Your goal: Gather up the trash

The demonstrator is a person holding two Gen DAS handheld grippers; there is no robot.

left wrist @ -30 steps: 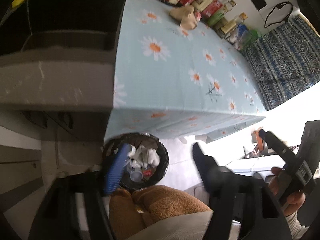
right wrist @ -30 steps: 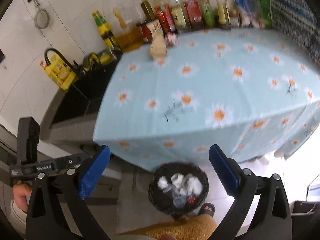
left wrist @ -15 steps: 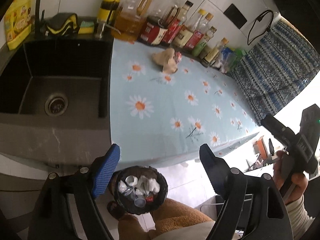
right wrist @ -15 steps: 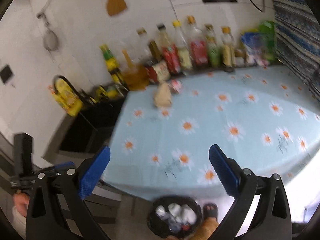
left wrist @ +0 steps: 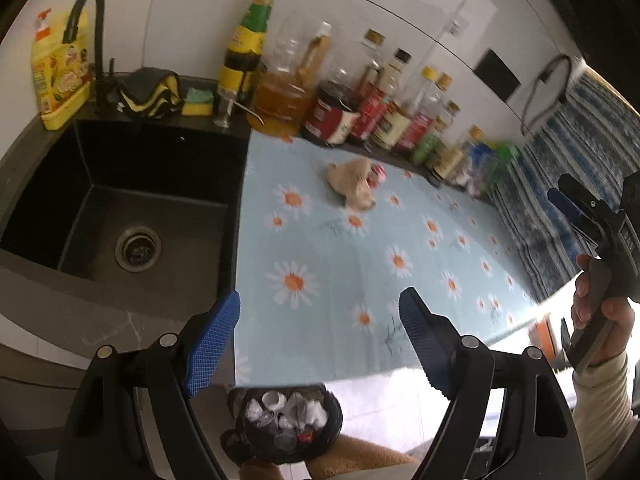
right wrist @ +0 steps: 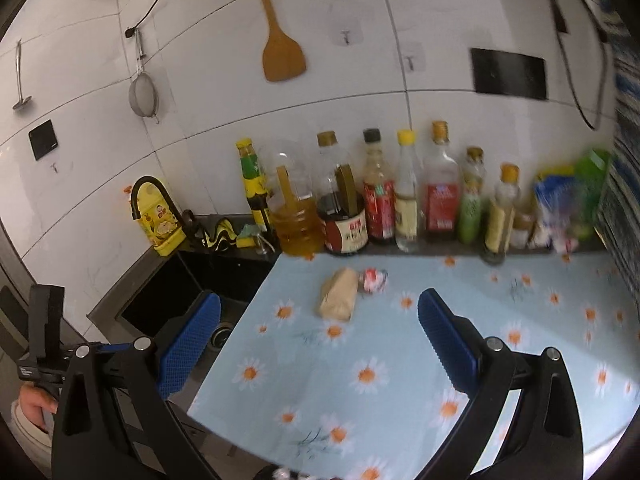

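Observation:
A crumpled brown paper bag [left wrist: 352, 184] [right wrist: 339, 294] lies on the daisy-print counter cloth [left wrist: 360, 280] near the bottles, and a red-and-white wrapper [left wrist: 376, 175] [right wrist: 373, 280] touches its right side. Below the counter edge a black trash bin [left wrist: 286, 426] holds several white scraps. My left gripper [left wrist: 320, 332] is open with nothing between its blue pads, high over the counter's front edge. My right gripper [right wrist: 320, 328] is open and empty too, well short of the bag. The right gripper [left wrist: 576, 208] also shows from the side in the left wrist view, in a person's hand.
A black sink [left wrist: 132, 208] with a tall faucet [left wrist: 86, 24] lies left of the cloth. A row of sauce and oil bottles [right wrist: 384, 200] lines the back wall. A yellow detergent bottle [left wrist: 60, 76] and sponge [left wrist: 198, 102] sit behind the sink. Blue patterned fabric [left wrist: 560, 184] hangs at right.
Both grippers have risen and tilted up from the trash bin toward the counter. The bin has slid to the bottom edge of both views. The bag and wrapper now sit nearer the middle.

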